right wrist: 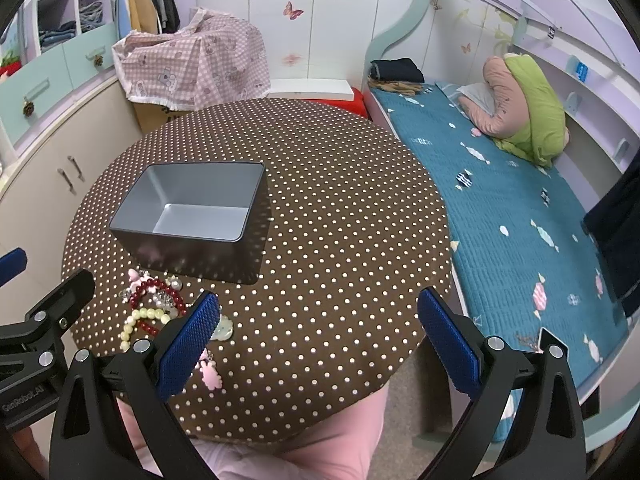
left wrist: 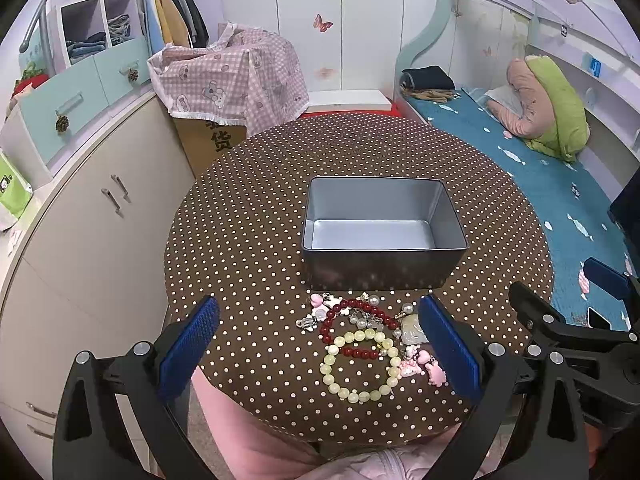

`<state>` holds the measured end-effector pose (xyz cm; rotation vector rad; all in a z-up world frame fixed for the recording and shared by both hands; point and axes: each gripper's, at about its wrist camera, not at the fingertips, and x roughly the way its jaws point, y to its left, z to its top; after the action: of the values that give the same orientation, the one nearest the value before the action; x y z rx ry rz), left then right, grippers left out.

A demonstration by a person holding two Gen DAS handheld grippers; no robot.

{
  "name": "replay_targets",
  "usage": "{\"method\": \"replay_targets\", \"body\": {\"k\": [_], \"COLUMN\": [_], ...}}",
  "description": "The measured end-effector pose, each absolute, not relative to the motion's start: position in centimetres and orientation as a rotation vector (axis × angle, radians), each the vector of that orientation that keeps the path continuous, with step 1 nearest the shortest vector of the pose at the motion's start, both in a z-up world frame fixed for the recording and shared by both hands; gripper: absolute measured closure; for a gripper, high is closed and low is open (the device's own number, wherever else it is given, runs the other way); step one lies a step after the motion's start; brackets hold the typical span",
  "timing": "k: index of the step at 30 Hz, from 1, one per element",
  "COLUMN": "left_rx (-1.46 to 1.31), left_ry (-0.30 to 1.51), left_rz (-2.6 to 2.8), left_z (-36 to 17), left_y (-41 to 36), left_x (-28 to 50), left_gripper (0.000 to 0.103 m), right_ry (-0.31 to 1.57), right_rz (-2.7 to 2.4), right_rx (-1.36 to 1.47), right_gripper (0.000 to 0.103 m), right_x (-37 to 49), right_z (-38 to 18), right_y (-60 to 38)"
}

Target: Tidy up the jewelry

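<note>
The left tool (left wrist: 320,344) hangs low over the near edge of the bench (left wrist: 256,184), its blue pads spread wide apart around a heap of bracelets (left wrist: 362,344) without touching them. The right tool (right wrist: 318,336) is level beside it, also spread wide and holding nothing, over bare dotted cloth. The bracelets lie tangled just in front of a metal box (left wrist: 384,276), which stands open near the bench's middle.

1. White wardrobe (left wrist: 308,20) with butterfly stickers stands behind.
2. Bed (right wrist: 520,216) with a teal sheet lies on the right.
3. Beige cabinet (left wrist: 100,216) on the left.
4. Pink checked cloth (left wrist: 232,76) covers a box.
</note>
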<state>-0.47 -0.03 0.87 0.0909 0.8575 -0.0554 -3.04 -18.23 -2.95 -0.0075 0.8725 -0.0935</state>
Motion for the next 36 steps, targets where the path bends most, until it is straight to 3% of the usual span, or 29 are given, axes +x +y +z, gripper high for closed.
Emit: {"method": "replay_targets", "body": {"k": [36], "left_rx": [0.092], "left_ry": [0.849], "left_rz": [-0.055], "left_z": [0.88], "left_y": [-0.16], "left_x": [-0.66], "left_gripper": [0.007], "right_ry": [0.873], "right_rz": [-0.091], "right_rx": [-0.005], "right_gripper": [0.007], "right_x": [-3.16], "right_z": [-2.76], "right_y": [-18.47]}}
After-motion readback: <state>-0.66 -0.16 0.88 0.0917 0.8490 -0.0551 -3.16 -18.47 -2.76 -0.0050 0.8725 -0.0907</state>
